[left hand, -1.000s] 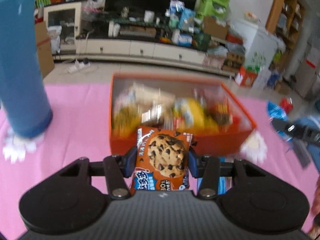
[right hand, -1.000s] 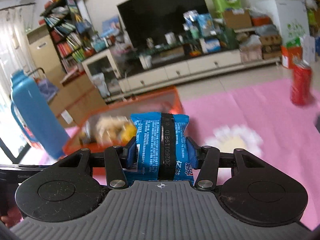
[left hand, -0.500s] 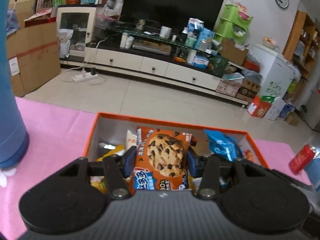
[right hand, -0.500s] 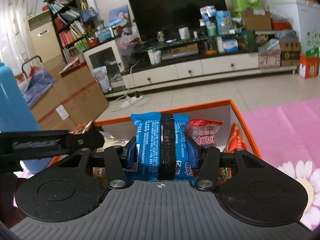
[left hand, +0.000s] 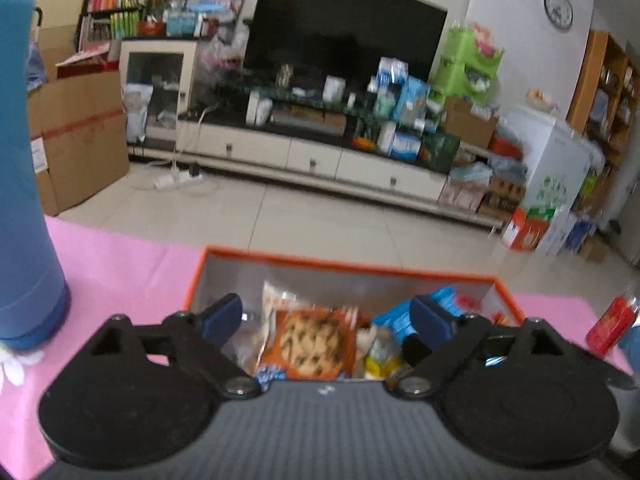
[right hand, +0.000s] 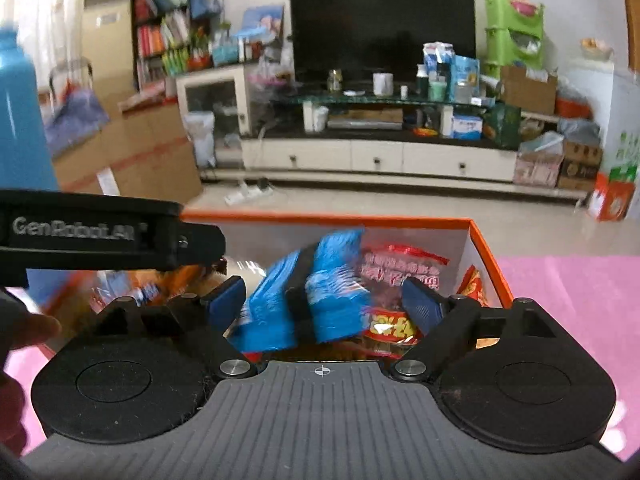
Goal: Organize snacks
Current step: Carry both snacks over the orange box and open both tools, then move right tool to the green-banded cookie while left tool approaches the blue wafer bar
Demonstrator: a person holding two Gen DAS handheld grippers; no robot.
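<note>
The bench (left hand: pixel 132 264) is covered by a pink cloth with white daisy prints. An open orange cardboard box (left hand: pixel 348 267) with a pale interior sits at its far edge and holds assorted snack packets.

Left tool (left hand: pixel 328 318): jaws have just been opening and now stand wide. The orange chocolate-chip cookie packet (left hand: pixel 310 344) lies free in the box between the blue pads (left hand: pixel 222 317), touching neither.

Right tool (right hand: pixel 325 302): jaws have just been opening and now stand wide. The blue foil packet with a black seam (right hand: pixel 308 300) is tilted and blurred between the pads, clear of both, over a red-printed clear bag (right hand: pixel 400 268) in the right part of the box.

A tall blue flask (left hand: pixel 24 184) stands on the bench at left; a red can (left hand: pixel 610 322) stands at right. The black body of the left tool crosses the left of the right wrist view.

Beyond the bench: pale tiled floor (left hand: pixel 304 224), a long white low cabinet (right hand: pixel 376 158) carrying a large black television (right hand: pixel 382 26), a bookshelf and cardboard cartons at far left, and green plastic stacking bins (left hand: pixel 466 62) and a round wall clock (left hand: pixel 558 9) at far right.
</note>
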